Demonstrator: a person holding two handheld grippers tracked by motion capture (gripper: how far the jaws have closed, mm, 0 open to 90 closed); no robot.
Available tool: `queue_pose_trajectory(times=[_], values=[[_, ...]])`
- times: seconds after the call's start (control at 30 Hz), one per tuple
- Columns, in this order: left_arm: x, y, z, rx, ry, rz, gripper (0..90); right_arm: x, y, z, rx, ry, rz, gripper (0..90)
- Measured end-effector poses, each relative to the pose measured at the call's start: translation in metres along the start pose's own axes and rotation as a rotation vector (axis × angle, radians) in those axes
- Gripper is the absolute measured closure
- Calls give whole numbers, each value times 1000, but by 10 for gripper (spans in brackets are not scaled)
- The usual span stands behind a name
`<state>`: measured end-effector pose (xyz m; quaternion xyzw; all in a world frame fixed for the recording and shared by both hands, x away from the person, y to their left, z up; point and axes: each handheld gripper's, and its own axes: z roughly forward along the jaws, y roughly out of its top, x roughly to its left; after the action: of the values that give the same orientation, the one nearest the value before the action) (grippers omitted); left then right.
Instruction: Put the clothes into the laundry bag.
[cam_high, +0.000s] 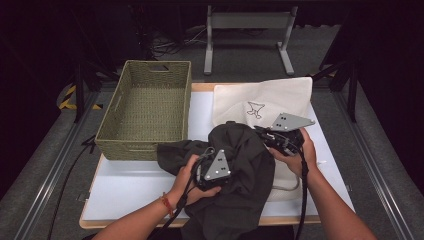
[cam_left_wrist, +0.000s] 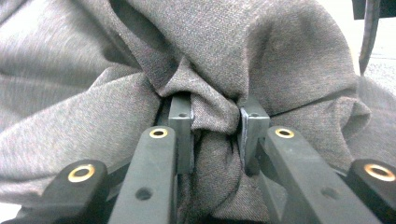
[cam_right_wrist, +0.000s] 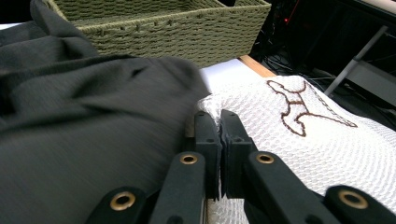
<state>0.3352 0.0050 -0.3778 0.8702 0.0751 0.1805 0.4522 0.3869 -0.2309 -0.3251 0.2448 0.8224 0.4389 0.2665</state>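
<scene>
Dark grey garment (cam_high: 235, 170): crumpled, bunched, heaped on the worktop's near middle.
White mesh bag (cam_high: 265, 102): embroidered brown figure, partly under the garment.

I take the basket (cam_high: 148, 107) as my landmark; it stands on the left rear part of the desk (cam_high: 135, 187). To the right of the basket, at the rear of the desk, lies the cloth bag (cam_high: 280, 97). The garment (cam_high: 240, 165) lies right of the basket and nearer to me, with one fold touching the front right corner of the basket and another part lying over the near edge of the cloth bag. My left tongs (cam_left_wrist: 212, 123) are in front of the basket, in the garment. My right tongs (cam_right_wrist: 219, 128) are farther right of the basket, at the edge of the cloth bag, just beside the garment.
</scene>
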Motion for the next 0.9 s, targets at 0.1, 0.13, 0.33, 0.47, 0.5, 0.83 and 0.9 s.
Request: queue_pose_trajectory(times=[0.1, 0.13, 0.33, 0.47, 0.5, 0.83, 0.9], values=[[-1, 8, 16, 18, 14, 17, 730, 1, 2, 0, 0, -3, -1, 883], [0, 11, 21, 43, -2, 13, 729, 0, 2, 0, -1, -3, 2, 883], [3, 8, 51, 157, -84, 17, 726, 1, 4, 2, 2, -17, -1, 884], [3, 9, 60, 227, -93, 28, 722, -5, 3, 0, -8, -22, 22, 884], [4, 10, 63, 250, -72, 15, 722, -5, 2, 1, -8, -18, 24, 884], [8, 18, 64, 223, -84, -86, 477, -1, -5, 1, -7, -22, 22, 884], [4, 17, 44, 175, -112, -78, 350, -3, -6, -1, -14, -27, 26, 884]])
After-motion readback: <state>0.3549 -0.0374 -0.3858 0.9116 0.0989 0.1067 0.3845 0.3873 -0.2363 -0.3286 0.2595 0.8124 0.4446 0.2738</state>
